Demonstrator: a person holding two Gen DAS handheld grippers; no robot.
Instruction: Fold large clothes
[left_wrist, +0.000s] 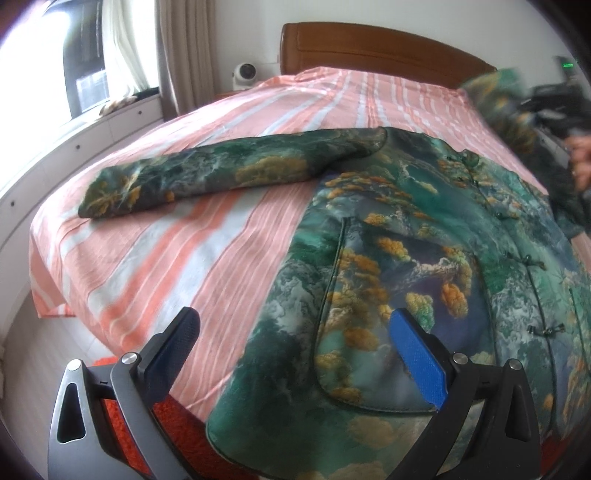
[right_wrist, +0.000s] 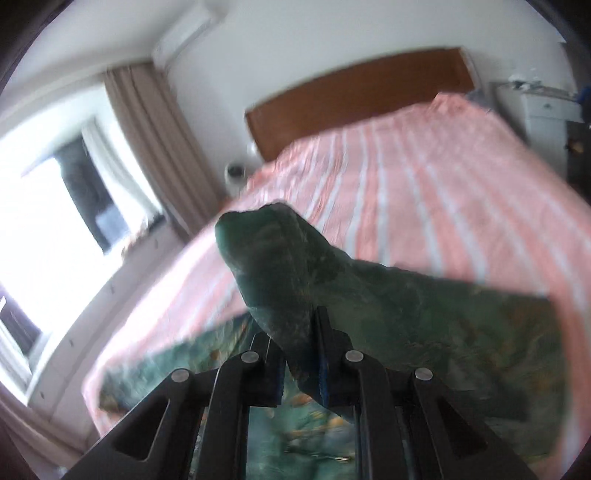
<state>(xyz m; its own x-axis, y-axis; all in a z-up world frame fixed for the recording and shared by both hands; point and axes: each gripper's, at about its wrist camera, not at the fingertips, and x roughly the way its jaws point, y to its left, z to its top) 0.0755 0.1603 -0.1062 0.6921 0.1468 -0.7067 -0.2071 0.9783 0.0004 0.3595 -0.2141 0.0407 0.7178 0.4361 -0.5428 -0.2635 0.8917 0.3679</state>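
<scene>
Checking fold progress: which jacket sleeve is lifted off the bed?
The sleeve pinched in the right gripper; the other sleeve lies flat on the striped sheet.

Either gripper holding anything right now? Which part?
Right gripper is shut on the jacket, pinching a lifted sleeve. Left gripper is open, empty.

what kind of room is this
A home bedroom, most likely. A bed with a pink striped sheet and a wooden headboard fills most of both views, and a curtained window sits beside it. A green patterned jacket is spread on the bed for folding.
</scene>
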